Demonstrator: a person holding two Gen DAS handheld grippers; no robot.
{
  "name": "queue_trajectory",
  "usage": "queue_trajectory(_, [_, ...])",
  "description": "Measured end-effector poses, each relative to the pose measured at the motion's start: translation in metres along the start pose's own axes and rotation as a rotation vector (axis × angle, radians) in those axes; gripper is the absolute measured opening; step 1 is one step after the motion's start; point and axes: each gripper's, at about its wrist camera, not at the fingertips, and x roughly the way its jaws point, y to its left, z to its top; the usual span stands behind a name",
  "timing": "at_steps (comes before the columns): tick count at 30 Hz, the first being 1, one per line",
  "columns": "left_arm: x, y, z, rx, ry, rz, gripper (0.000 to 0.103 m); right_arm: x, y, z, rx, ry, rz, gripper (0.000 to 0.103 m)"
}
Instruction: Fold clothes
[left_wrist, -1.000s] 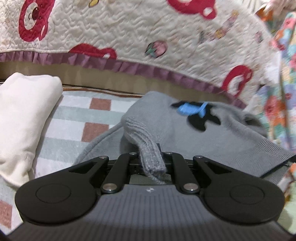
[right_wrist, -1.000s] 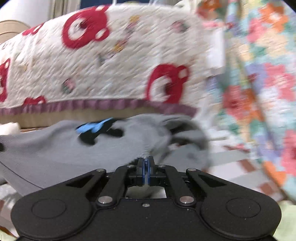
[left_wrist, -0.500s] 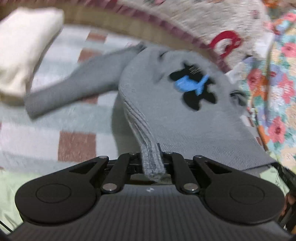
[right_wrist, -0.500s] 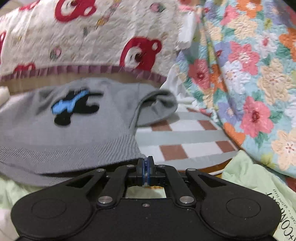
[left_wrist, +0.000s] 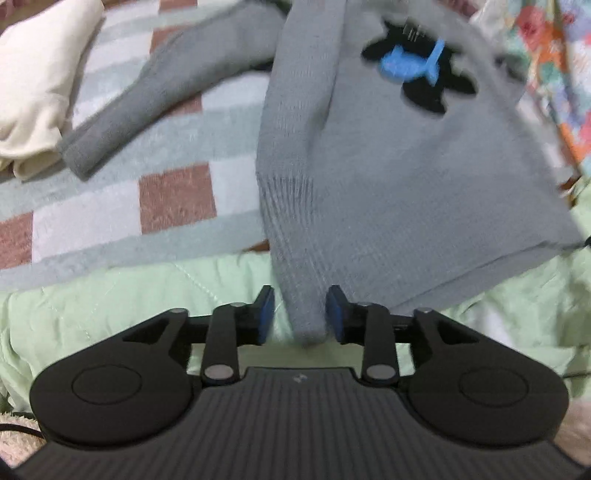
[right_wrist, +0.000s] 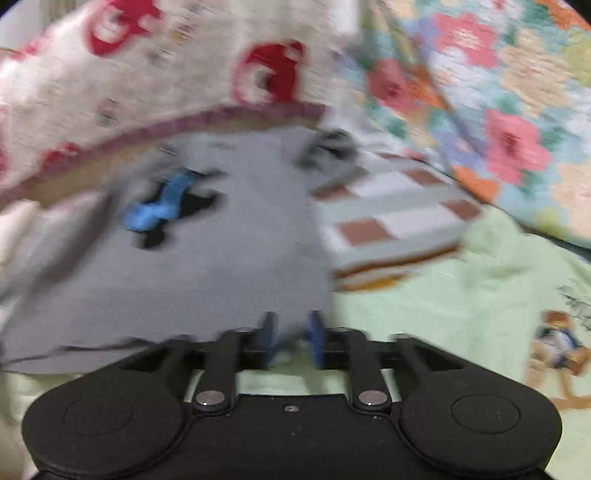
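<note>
A grey knit sweater (left_wrist: 388, 166) with a black and blue figure on its chest lies spread on a checked blanket (left_wrist: 110, 206), one sleeve stretched out to the left. My left gripper (left_wrist: 300, 314) is open, and the sweater's ribbed hem corner hangs loose between its jaws. In the right wrist view the same sweater (right_wrist: 207, 258) lies ahead, blurred. My right gripper (right_wrist: 291, 336) is open with the other hem corner between its jaws.
A folded cream garment (left_wrist: 33, 85) lies at the far left. A pale green quilt (left_wrist: 110, 295) lies near me under the hem. A bear-print quilt (right_wrist: 147, 74) hangs behind, and a floral quilt (right_wrist: 498, 103) rises on the right.
Both grippers pulled the sweater's hem back toward me and laid it flat. Both have opened and let go of the hem corners.
</note>
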Motion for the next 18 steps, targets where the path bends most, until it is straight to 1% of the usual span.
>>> queue_trajectory(1, [-0.009, 0.002, 0.002, -0.012, -0.031, -0.013, 0.042, -0.002, 0.009, 0.003, -0.031, -0.02, 0.024, 0.052])
queue_trajectory(3, [-0.027, 0.005, 0.007, -0.029, -0.102, -0.016, 0.042, -0.007, 0.026, 0.008, -0.092, -0.06, 0.073, 0.052])
queue_trajectory(5, [-0.041, 0.012, 0.016, -0.047, -0.169, -0.006, 0.044, 0.003, 0.041, 0.021, -0.089, -0.056, 0.17, 0.052])
queue_trajectory(6, [-0.045, 0.017, 0.021, -0.062, -0.193, -0.001, 0.045, 0.015, 0.051, 0.034, -0.089, -0.039, 0.231, 0.052])
queue_trajectory(8, [-0.048, 0.027, 0.033, -0.099, -0.241, 0.009, 0.046, 0.042, 0.08, 0.063, -0.139, 0.003, 0.351, 0.052])
queue_trajectory(10, [-0.047, 0.037, 0.046, -0.13, -0.287, 0.019, 0.048, 0.063, 0.117, 0.091, -0.211, 0.024, 0.444, 0.05])
queue_trajectory(11, [-0.044, 0.045, 0.054, -0.151, -0.305, 0.027, 0.049, 0.074, 0.136, 0.105, -0.248, 0.034, 0.489, 0.048])
queue_trajectory(13, [-0.032, 0.061, 0.07, -0.189, -0.313, 0.049, 0.049, 0.1, 0.177, 0.13, -0.29, 0.074, 0.574, 0.043])
queue_trajectory(14, [-0.027, 0.068, 0.079, -0.18, -0.325, 0.077, 0.049, 0.113, 0.198, 0.143, -0.309, 0.095, 0.616, 0.043])
queue_trajectory(16, [-0.014, 0.079, 0.097, -0.127, -0.341, 0.148, 0.05, 0.136, 0.242, 0.155, -0.415, 0.128, 0.613, 0.043])
queue_trajectory(17, [-0.007, 0.085, 0.107, -0.086, -0.342, 0.186, 0.051, 0.147, 0.26, 0.162, -0.475, 0.131, 0.604, 0.04])
queue_trajectory(18, [0.001, 0.091, 0.115, -0.051, -0.328, 0.202, 0.052, 0.164, 0.276, 0.172, -0.51, 0.157, 0.6, 0.037])
